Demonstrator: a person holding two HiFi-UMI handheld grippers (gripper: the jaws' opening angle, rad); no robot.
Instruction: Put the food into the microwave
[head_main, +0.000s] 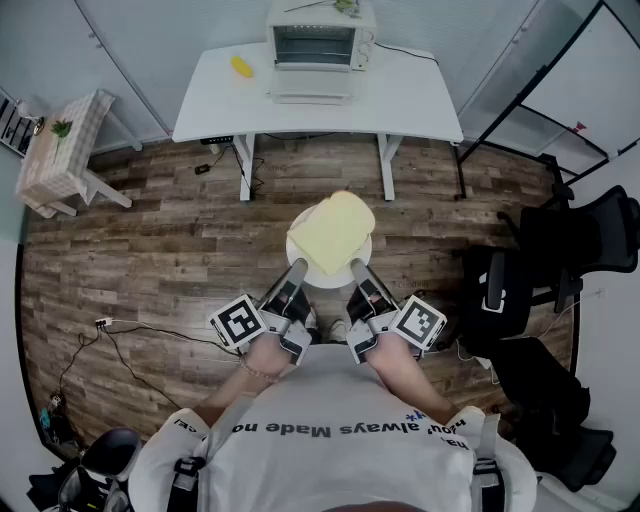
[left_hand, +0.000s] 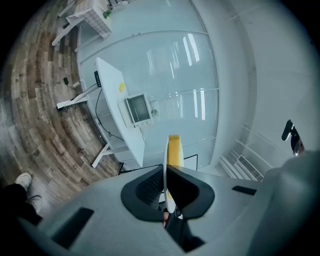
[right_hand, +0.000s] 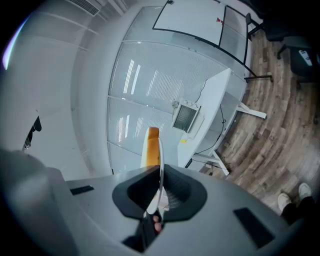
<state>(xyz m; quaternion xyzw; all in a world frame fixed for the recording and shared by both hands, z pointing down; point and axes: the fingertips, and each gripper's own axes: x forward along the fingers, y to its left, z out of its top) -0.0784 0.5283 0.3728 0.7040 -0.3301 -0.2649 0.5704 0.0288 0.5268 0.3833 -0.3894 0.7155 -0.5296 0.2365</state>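
A white plate (head_main: 310, 271) carrying a thick pale-yellow slice of bread (head_main: 332, 232) hangs in the air over the floor. My left gripper (head_main: 297, 272) is shut on the plate's left rim and my right gripper (head_main: 357, 270) is shut on its right rim. In the left gripper view the plate (left_hand: 166, 170) shows edge-on between the jaws of the left gripper (left_hand: 167, 186), with the bread (left_hand: 174, 150) beyond. The right gripper view shows the same plate (right_hand: 160, 165) and bread (right_hand: 150, 147) in my right gripper (right_hand: 159, 192). The white microwave (head_main: 314, 42) stands far ahead on a white table (head_main: 410, 100), its door (head_main: 310, 88) lowered open.
A small yellow item (head_main: 241, 67) lies on the table left of the microwave. A small checked side table (head_main: 60, 150) stands at the left. Black office chairs (head_main: 560, 250) crowd the right side. Cables (head_main: 140, 335) trail over the wooden floor at the left.
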